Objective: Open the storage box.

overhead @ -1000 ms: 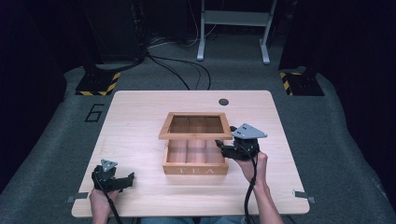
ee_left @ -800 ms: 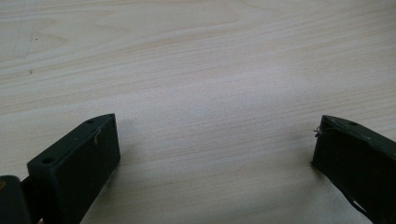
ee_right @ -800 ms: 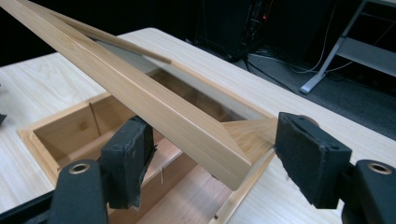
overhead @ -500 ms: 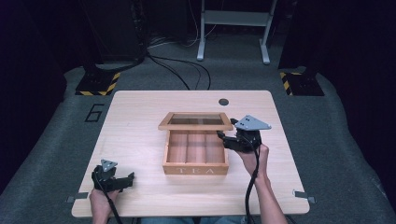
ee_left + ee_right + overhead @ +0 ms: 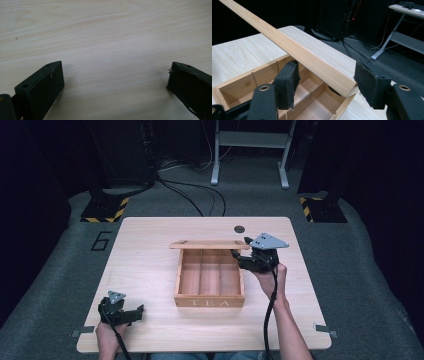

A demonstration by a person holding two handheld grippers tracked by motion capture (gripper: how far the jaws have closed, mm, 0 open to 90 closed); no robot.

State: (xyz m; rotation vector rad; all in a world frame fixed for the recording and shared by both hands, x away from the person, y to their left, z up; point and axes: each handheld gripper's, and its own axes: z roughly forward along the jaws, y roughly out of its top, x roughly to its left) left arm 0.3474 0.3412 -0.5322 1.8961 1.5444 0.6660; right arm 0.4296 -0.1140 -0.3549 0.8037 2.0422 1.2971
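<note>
Tea box (image 5: 210,279) at table (image 5: 150,270) centre now has its lid (image 5: 209,244) swung fully upright, up from half-raised a second ago, exposing its compartments; right gripper (image 5: 243,257) unclenched beside the lid's edge, left gripper (image 5: 131,312) released, idle.

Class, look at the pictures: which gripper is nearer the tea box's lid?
Right. The right gripper is at the raised lid's right end; the left gripper sits on the table's near left corner, well away.

The lid (image 5: 287,47) runs off the frame's top-left corner (far end unseen).
</note>
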